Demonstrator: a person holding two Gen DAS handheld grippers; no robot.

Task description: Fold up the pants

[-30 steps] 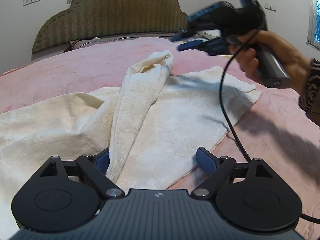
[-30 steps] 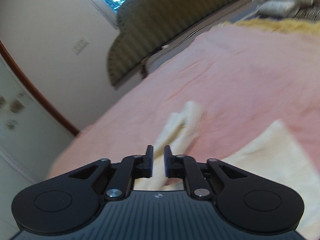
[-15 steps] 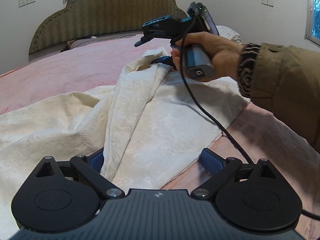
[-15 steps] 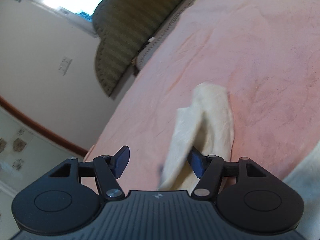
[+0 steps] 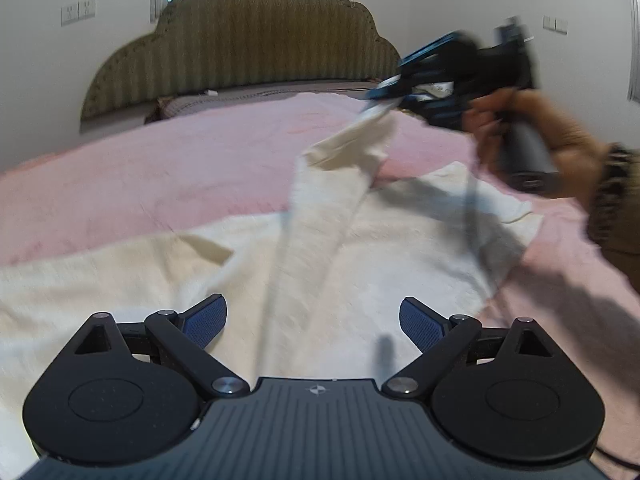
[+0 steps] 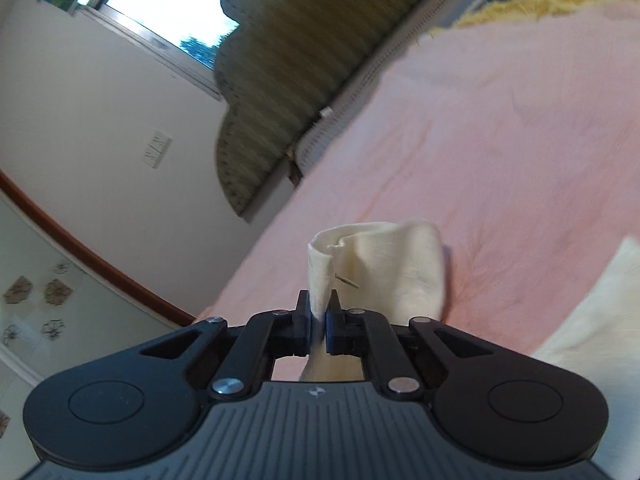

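Pink bedspread [image 5: 168,168] fills the lower half of both views, and spread across it lie the cream pants [image 5: 400,248], wide and rumpled through the middle of the left wrist view. One leg runs up the centre of that frame and lifts clear of the bed at its end, upper right of centre. That end is caught in the right claw [image 6: 318,322], whose jaws have just been closing and now pinch the cloth tight between the pads; in its own view the hem [image 6: 384,264] stands up just above the fingertips, curled over on itself. Soft, light fabric, this: it sags and drapes from the pinch, so my read is it will trail and bunch unless it is carried low and smooth. Best holds look like hems and the waistband, near corners, where layers are doubled. Left claw [image 5: 312,320] sits at the bottom of its frame, jaws spread wide over the body of the pants, gripping nothing. A hand [image 5: 532,128] in a brown sleeve carries the right tool, upper right. Behind, a striped headboard [image 5: 256,40] against a pale wall.
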